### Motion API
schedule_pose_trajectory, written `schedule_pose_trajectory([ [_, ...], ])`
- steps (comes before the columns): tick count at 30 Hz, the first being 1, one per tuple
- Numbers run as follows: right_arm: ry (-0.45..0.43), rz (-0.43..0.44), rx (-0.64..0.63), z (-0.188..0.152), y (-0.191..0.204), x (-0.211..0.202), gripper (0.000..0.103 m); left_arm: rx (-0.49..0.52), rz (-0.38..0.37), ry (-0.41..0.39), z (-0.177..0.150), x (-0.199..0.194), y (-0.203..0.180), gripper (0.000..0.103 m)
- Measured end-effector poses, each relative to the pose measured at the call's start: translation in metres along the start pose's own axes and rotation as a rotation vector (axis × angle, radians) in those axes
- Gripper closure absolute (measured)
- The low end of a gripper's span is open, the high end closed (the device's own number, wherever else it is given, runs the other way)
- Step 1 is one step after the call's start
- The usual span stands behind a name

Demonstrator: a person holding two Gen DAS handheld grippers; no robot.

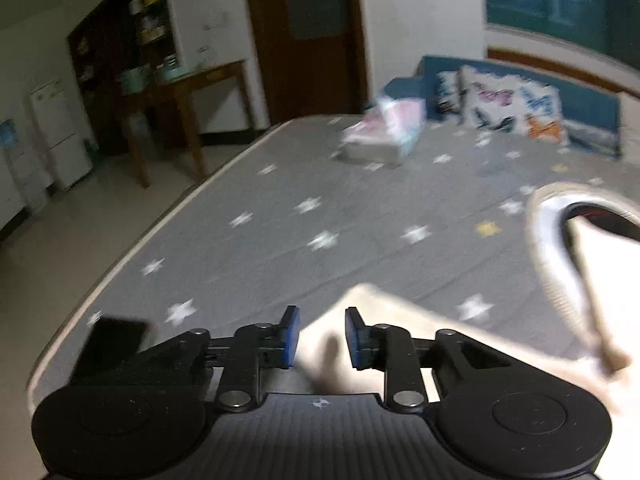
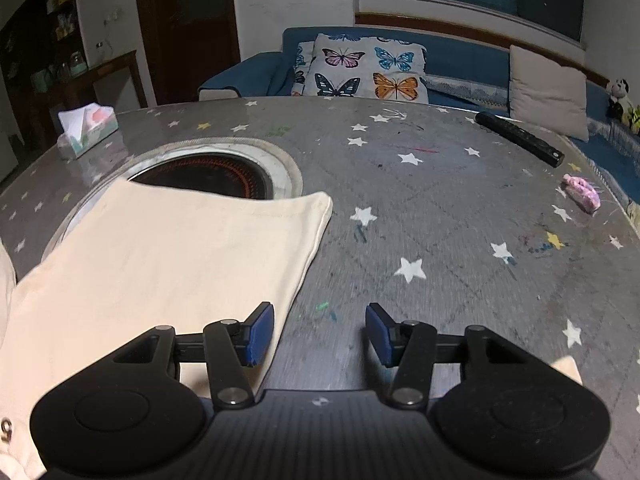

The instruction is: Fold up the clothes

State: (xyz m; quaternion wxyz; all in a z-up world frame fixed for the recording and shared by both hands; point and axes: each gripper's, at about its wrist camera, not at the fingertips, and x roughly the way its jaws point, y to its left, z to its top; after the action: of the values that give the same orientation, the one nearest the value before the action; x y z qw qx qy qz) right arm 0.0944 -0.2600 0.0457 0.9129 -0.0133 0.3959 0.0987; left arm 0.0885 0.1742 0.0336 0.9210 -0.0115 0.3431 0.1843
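Right gripper (image 2: 320, 334): jaws half apart, empty, above bare table (image 2: 440, 208) just right of cream garment (image 2: 160, 264). Left gripper (image 1: 322, 338): jaws narrowly parted, cloth between, pads not pressing. Garment: flat, long axis running away toward round burner opening (image 2: 208, 172), far edge overlapping it. No legible writing. Table right of garment open.

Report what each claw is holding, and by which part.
Nothing is held. Left claw is open above the cream garment; right claw is open over the table.
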Motion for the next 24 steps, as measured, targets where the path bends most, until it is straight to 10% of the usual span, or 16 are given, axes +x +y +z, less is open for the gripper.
schedule_pose_trajectory([
  [8,0.007,0.028,0.041,0.021,-0.008,0.025,0.056,0.146,-0.300,0.007,0.024,0.005,-0.088,0.075],
  [17,0.015,0.059,0.052,0.039,-0.011,0.053,0.067,0.248,-0.387,0.058,0.040,0.050,-0.164,0.075],
  [24,0.013,0.059,0.010,0.054,-0.004,0.070,0.094,0.280,-0.395,0.057,0.044,0.069,-0.184,0.087],
])
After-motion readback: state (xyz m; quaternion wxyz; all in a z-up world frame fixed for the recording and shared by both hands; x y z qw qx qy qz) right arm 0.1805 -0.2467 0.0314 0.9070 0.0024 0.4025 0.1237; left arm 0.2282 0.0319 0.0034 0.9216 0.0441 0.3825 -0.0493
